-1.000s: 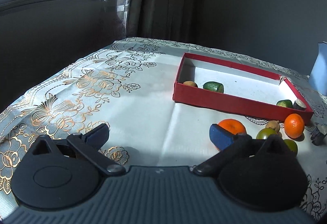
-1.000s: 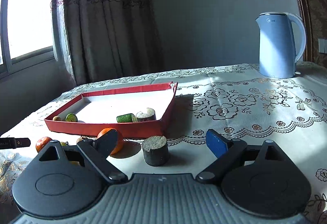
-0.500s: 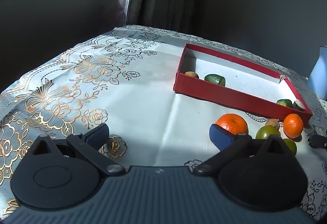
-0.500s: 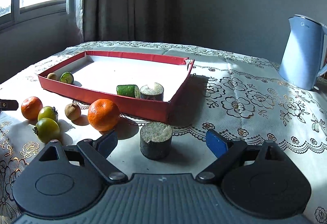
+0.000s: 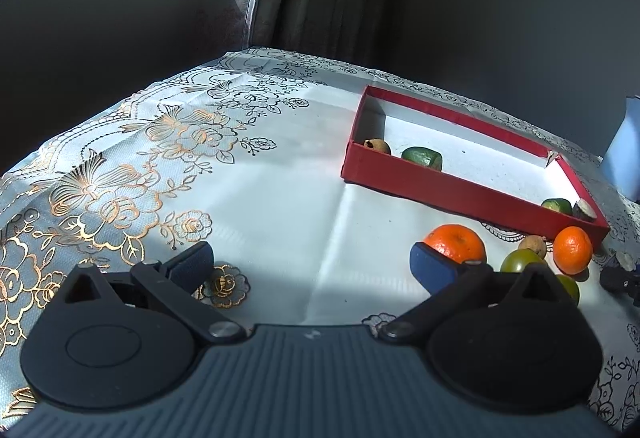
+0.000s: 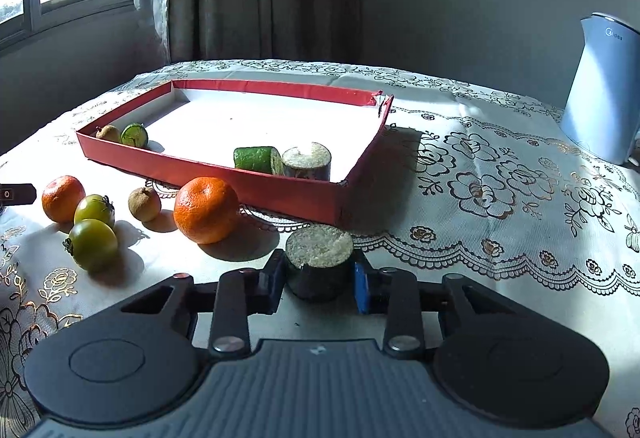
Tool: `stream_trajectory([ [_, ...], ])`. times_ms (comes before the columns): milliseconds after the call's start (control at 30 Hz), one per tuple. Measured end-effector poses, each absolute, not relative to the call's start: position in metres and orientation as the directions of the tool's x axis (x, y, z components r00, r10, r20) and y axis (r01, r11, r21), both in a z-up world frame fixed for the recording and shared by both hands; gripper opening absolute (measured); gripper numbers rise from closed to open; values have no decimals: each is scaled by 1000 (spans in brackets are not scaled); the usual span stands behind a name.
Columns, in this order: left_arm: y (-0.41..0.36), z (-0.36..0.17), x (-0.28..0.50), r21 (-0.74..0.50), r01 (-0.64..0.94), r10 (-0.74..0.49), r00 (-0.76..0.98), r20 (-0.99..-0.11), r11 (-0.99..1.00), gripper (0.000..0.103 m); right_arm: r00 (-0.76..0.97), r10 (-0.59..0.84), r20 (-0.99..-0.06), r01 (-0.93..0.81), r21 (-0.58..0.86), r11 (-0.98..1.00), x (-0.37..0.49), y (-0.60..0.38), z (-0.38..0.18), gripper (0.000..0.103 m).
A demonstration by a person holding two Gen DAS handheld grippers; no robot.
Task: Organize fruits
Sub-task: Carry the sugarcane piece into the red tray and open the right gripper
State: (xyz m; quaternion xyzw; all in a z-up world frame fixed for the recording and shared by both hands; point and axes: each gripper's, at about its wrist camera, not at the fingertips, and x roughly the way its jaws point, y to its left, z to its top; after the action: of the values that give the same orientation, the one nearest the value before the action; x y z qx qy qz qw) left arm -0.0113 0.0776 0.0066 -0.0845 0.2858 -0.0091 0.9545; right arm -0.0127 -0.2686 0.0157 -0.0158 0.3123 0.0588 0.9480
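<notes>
A dark cylindrical chunk (image 6: 318, 266) with a pale cut top stands on the tablecloth just before the red tray (image 6: 280, 194). My right gripper (image 6: 320, 278) is closing its jaws on the chunk, and both pads touch its sides. Left of it lie a large orange (image 6: 206, 209), a brown fruit (image 6: 144, 203), two green tomatoes (image 6: 93, 244) and a small orange (image 6: 63, 198). Inside the tray are a green piece (image 6: 256, 158), a second chunk (image 6: 307, 160), a green slice (image 6: 134, 135) and a brown fruit (image 6: 107, 133). My left gripper (image 5: 310, 264) is open and empty over bare cloth, left of the large orange (image 5: 456, 244).
A pale blue kettle (image 6: 604, 90) stands at the far right of the table. Curtains and a window are behind the tray. The tray's (image 5: 440, 186) white floor is mostly bare in the middle. The table edge falls away at the left in the left wrist view.
My right gripper's jaws went from wide apart to closed against the dark chunk, and it came slightly nearer the chunk. The left gripper stayed open in nearly the same place.
</notes>
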Motion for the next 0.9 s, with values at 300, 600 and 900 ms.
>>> stream_trajectory([
  [300, 79, 7, -13, -177, -33, -69, 839, -539, 984, 103, 872, 112, -477, -122, 9, 992, -10, -264, 47, 33],
  [600, 80, 7, -13, -190, -37, -72, 840, -538, 981, 103, 881, 101, -462, -96, 35, 995, 63, -265, 61, 33],
  [900, 82, 7, -12, -211, -35, -86, 839, -537, 977, 103, 834, 98, -543, -63, 83, 995, 103, -271, 35, 34],
])
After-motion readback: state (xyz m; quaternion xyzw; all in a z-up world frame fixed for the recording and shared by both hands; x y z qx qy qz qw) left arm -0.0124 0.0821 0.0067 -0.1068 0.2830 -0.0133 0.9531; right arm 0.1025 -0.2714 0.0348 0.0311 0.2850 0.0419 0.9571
